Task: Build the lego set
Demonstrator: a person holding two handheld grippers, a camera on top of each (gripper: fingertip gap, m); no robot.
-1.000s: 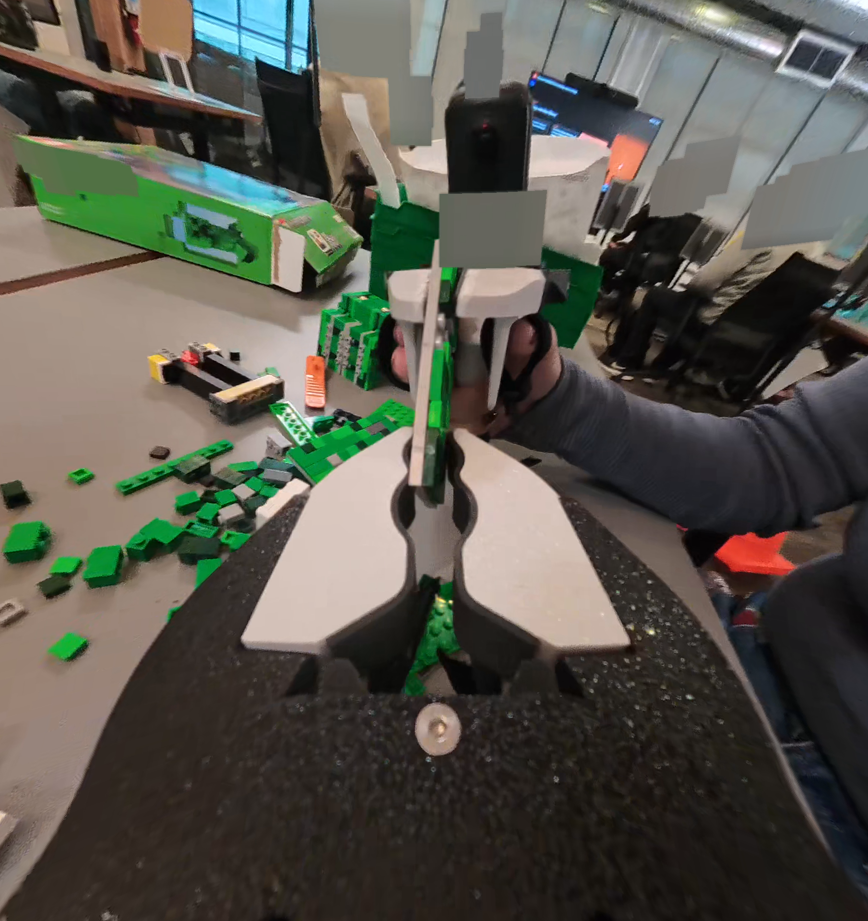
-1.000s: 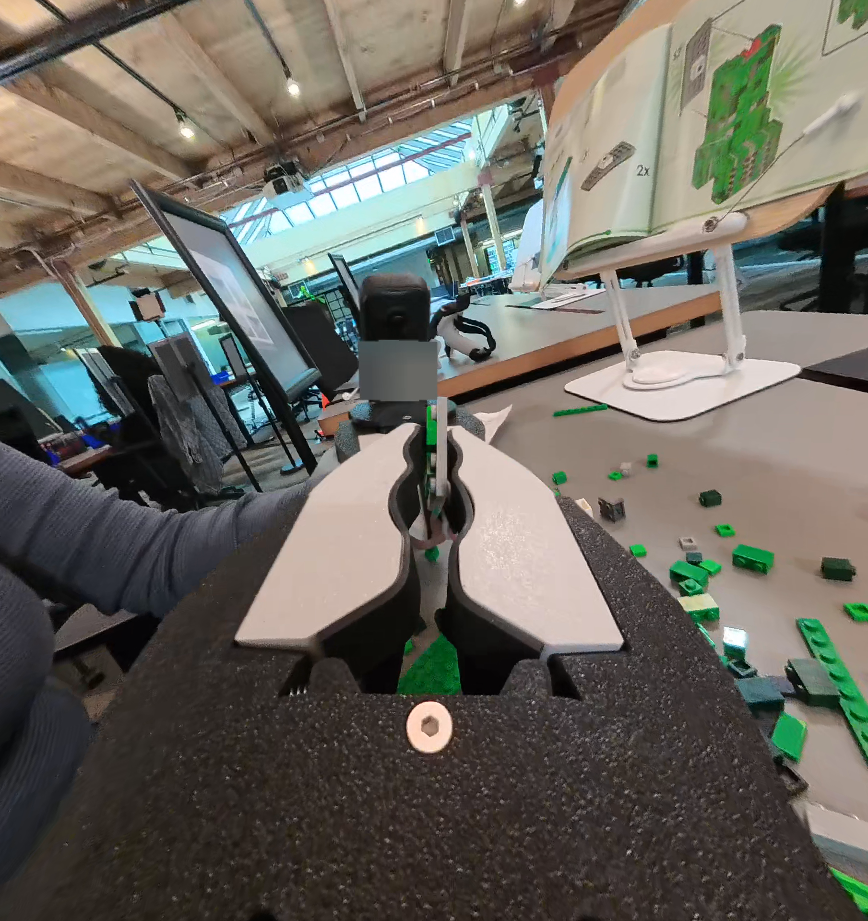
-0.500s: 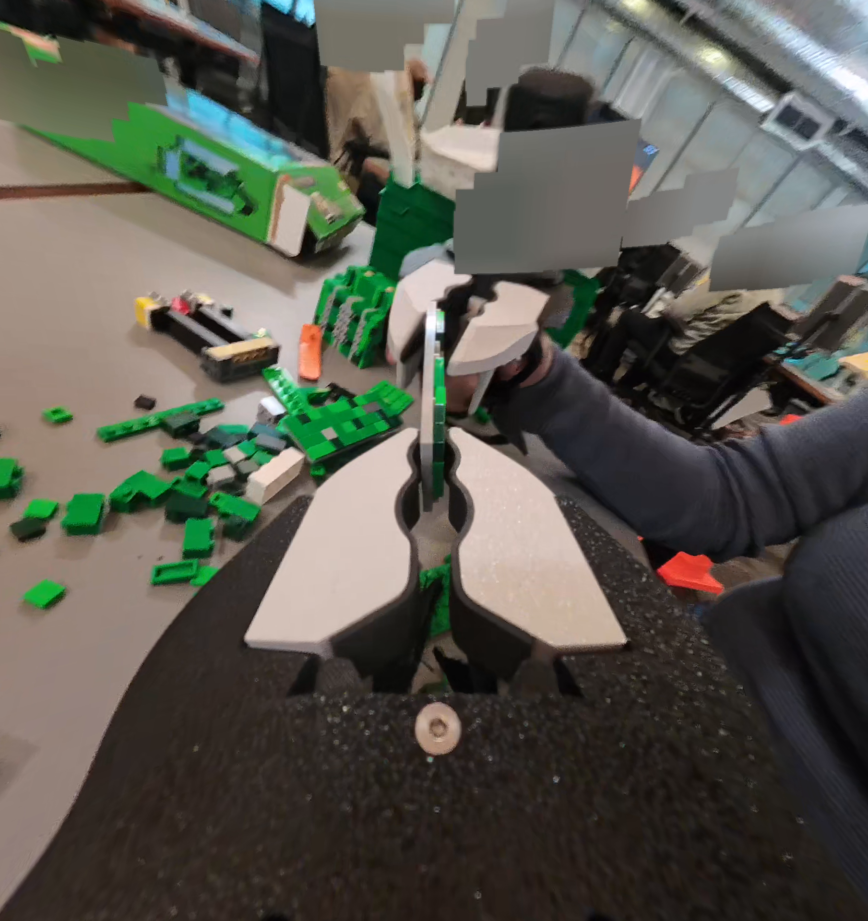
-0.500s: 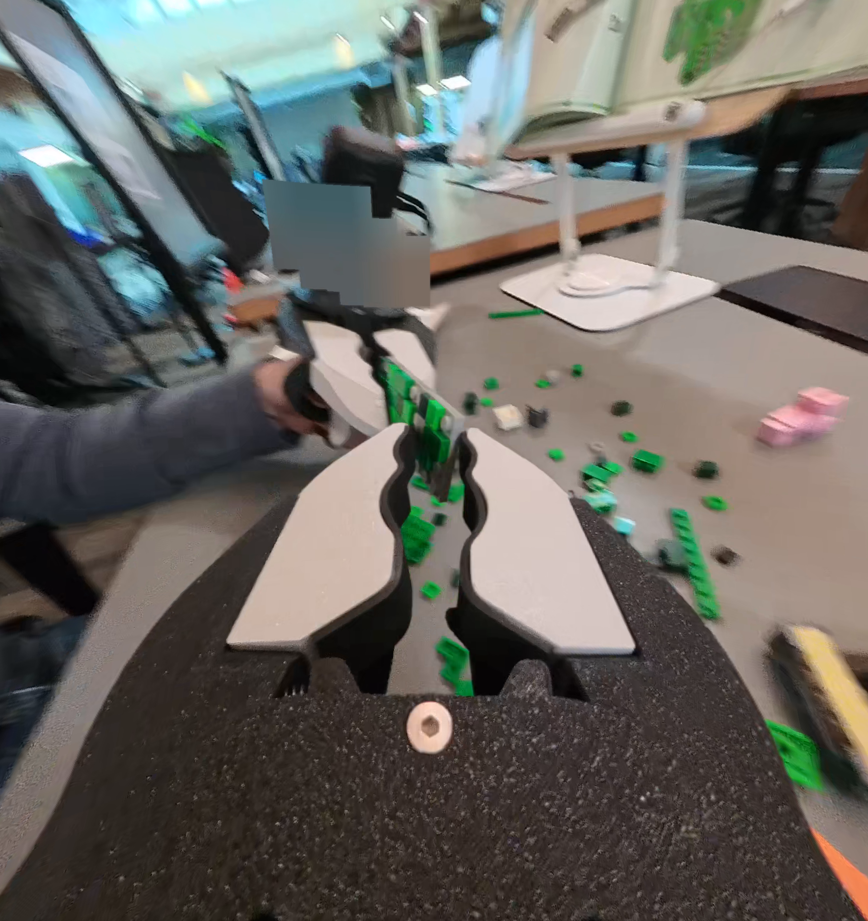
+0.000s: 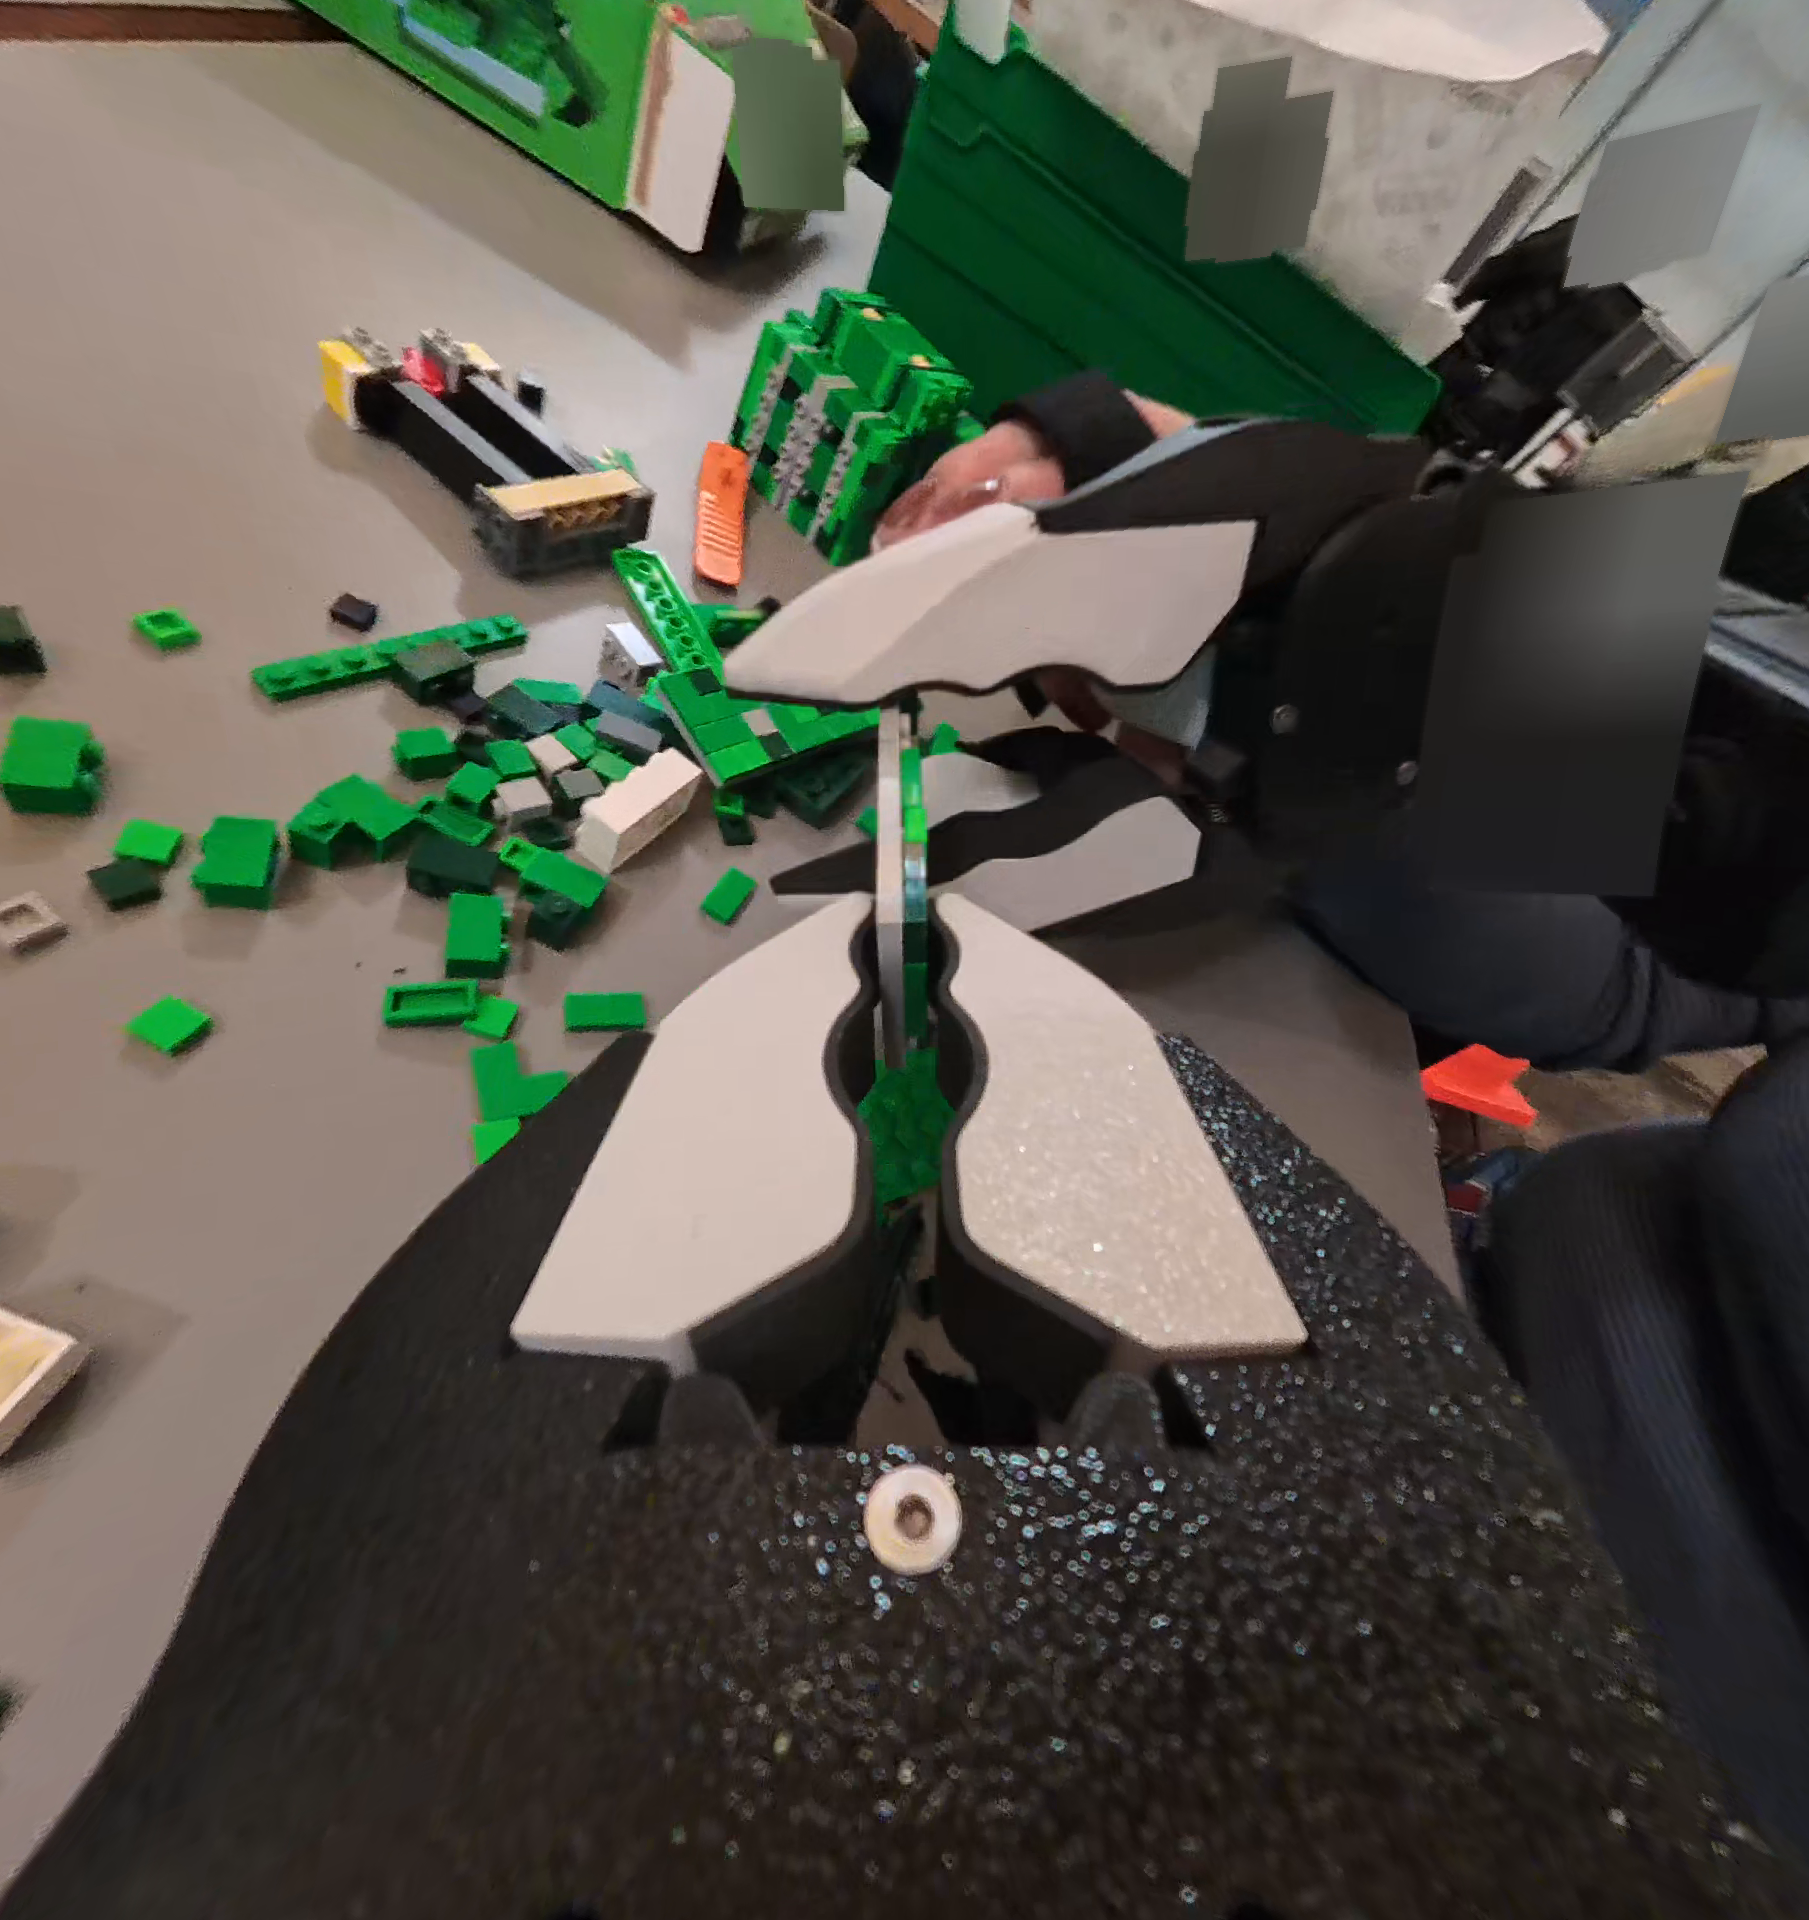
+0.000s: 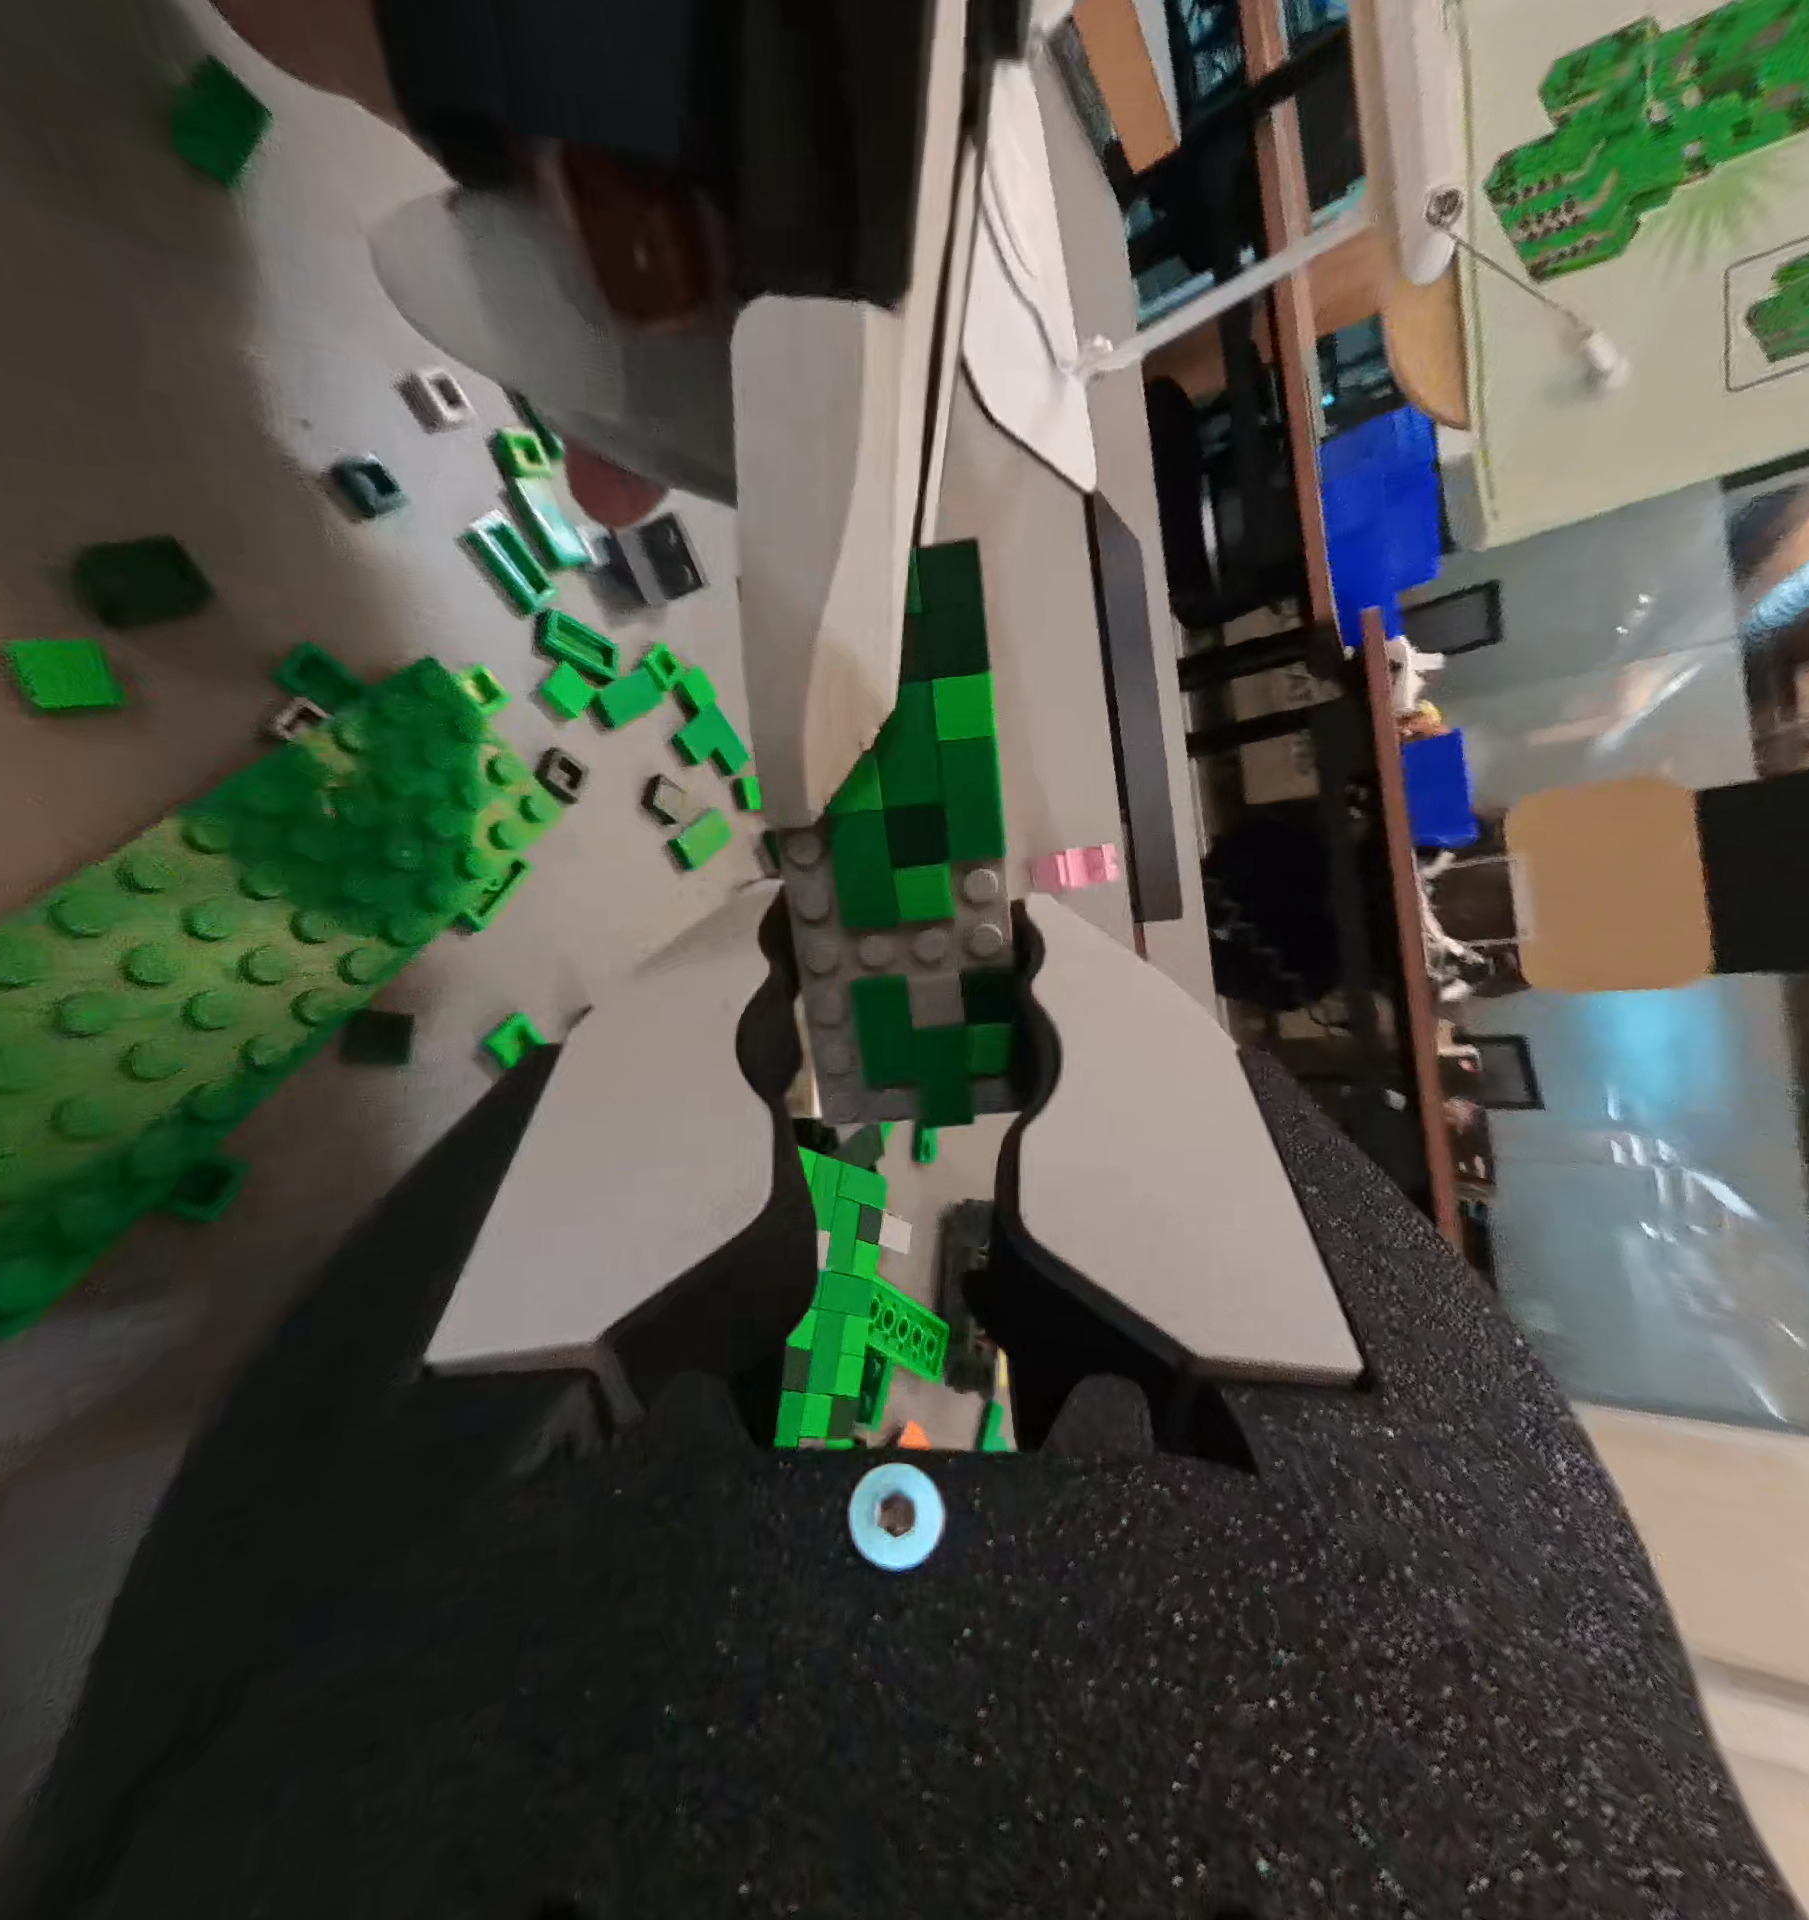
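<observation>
My left hand-held gripper [image 5: 905, 920] is clamped on the faces of the grey-and-green plate [image 5: 901, 831], held edge-up above the surface [image 5: 204, 312] so its other end stays free. My right hand-held gripper [image 6: 905, 914] comes in rolled sideways, its jaws spread about that plate's width with the edges between them; I can't tell whether they press. I judge this double hold is for steadying or handing over. Loose bricks [image 5: 464, 831] lie scattered below, a studded baseplate [image 6: 183, 935] beside.
</observation>
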